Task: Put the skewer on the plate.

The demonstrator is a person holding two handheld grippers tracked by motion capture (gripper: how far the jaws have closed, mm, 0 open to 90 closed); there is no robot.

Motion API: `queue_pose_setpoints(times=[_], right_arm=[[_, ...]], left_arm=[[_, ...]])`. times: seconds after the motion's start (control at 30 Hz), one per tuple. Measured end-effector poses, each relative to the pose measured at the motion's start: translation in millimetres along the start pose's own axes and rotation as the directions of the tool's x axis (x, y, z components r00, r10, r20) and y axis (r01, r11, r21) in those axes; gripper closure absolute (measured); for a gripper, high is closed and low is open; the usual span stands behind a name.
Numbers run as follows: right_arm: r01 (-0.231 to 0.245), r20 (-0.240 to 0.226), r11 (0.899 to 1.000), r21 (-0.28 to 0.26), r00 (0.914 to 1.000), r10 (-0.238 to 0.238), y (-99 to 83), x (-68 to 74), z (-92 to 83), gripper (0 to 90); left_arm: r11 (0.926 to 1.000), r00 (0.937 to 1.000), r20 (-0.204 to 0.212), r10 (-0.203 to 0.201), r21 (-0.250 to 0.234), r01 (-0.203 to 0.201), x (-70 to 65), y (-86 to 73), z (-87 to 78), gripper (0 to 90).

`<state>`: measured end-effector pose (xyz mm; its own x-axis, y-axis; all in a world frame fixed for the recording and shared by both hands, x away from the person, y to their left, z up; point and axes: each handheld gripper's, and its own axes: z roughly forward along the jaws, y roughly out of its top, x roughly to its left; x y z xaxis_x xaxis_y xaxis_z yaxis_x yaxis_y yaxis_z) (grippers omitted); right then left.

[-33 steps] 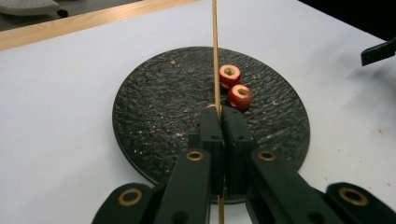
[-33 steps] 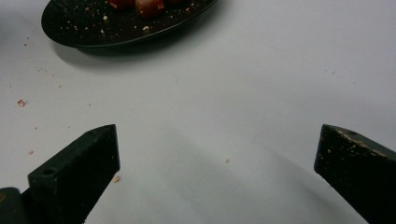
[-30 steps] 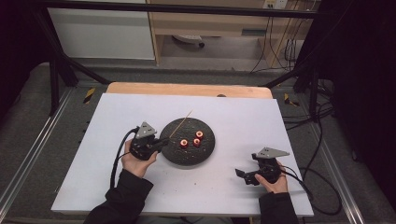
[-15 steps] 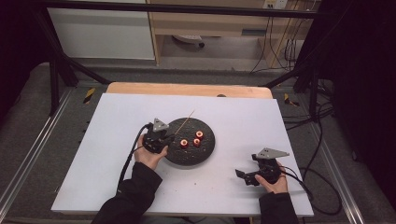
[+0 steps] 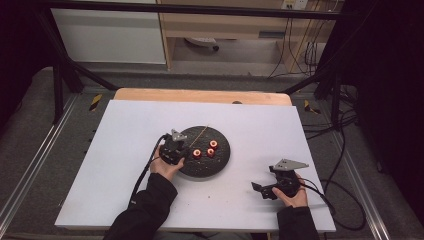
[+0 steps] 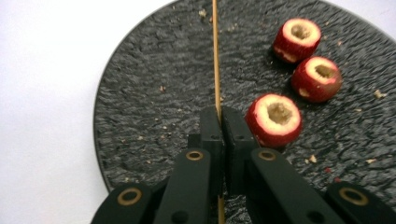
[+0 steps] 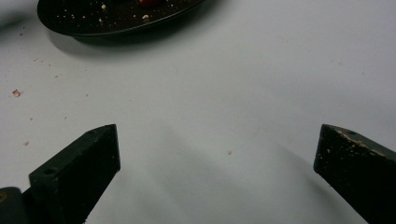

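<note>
High view: the left hand-held gripper point(image 5: 186, 151) sits at the plate's point(image 5: 220, 159) 9 o'clock edge, while the right hand-held gripper point(image 5: 266, 190) rests on the tabletop point(image 5: 125, 150). Left gripper view: its jaws are clamped on the skewer point(image 6: 215, 56), with the nearest cored fruit point(image 6: 274, 120) at 3 o'clock; a slanted push risks snapping the skewer or rolling the fruit. Right gripper view: jaws spread wide, holding nothing.

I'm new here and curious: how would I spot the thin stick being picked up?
Find the round black plate mid-table. On it lies a thin wooden skewer, pinched by the left tongs. Its neighbours are three round red cored fruits; it alone is long, straight and pale.
</note>
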<state>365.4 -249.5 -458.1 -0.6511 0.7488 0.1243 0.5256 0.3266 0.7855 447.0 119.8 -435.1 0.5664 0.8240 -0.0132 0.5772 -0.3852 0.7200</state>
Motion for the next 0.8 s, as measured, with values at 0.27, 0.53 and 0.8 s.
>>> queue_pose_setpoints(times=[0.27,0.53,0.8], right_arm=[[0.006,0.000,1.000,0.002,1.0000,-0.006,-0.1,-0.1,0.1,1.4],[0.002,0.000,1.000,0.000,1.0000,-0.002,-0.1,0.3,0.0,1.4],[0.003,0.000,1.000,0.003,1.0000,-0.003,-0.2,0.1,-0.1,1.4]], left_arm=[[1.0000,1.0000,-0.004,0.001,0.002,-0.001,-0.8,0.4,2.6,87.6],[1.0000,0.9999,0.015,-0.001,0.001,0.001,1.9,0.4,-1.5,82.3],[0.9989,0.9981,0.047,0.041,-0.026,-0.040,5.0,0.0,-25.3,63.9]])
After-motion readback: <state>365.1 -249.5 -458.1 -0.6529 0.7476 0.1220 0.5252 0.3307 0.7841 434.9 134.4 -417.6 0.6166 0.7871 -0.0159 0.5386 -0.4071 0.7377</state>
